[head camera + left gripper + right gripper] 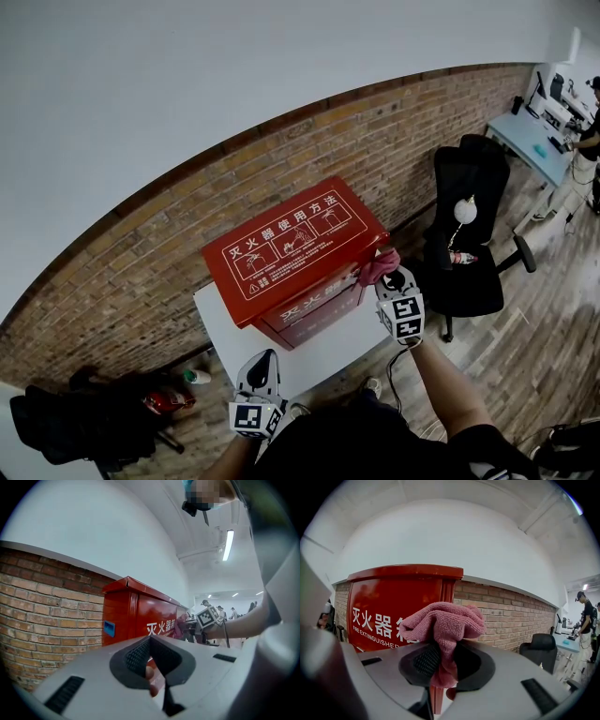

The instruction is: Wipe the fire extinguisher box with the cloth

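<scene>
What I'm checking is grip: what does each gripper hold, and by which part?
The right gripper pinches the pink cloth by its lower end, bunched top free. The left gripper holds nothing.

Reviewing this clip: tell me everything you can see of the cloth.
The cloth is a dusty-pink, nubby rag that looks like microfibre, bunched into a soft wad rather than spread flat. The right gripper pinches it between its jaws. Most of the wad bulges out past the tips and a thin strip trails down between the pads. In the head view it sits at the upper front corner of the red fire extinguisher box, seemingly against it, though contact is not certain.
</scene>
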A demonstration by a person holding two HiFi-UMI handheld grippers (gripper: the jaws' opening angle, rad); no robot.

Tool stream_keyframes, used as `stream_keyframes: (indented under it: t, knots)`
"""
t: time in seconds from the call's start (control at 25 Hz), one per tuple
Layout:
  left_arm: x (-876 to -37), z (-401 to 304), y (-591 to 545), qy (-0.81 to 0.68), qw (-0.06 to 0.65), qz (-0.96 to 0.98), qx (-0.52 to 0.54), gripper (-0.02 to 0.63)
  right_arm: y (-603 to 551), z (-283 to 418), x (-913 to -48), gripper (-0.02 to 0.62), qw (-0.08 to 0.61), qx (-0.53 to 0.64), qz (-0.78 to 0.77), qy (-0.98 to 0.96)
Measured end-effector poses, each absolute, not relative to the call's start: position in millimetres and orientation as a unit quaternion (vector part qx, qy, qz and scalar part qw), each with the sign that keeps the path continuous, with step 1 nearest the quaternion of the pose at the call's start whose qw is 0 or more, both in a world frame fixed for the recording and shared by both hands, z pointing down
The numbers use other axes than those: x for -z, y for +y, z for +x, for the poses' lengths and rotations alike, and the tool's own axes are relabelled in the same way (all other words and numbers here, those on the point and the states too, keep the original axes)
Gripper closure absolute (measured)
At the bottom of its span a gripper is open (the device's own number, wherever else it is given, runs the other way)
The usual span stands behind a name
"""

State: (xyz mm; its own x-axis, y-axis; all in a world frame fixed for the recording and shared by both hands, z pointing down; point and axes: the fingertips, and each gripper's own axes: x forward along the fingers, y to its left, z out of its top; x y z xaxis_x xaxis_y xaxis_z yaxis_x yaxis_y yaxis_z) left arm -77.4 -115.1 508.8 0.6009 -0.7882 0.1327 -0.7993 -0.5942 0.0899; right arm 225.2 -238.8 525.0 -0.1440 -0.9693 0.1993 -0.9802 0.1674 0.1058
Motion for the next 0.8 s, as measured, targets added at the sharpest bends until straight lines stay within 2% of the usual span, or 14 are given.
stream_keyframes:
  t: [0.8]
  knots:
    - [-511, -89, -110, -0.441, 0.069, 0.894, -0.041, 0.589, -227, 197, -518, 0.514, 0.114, -0.038, 0.634, -0.764]
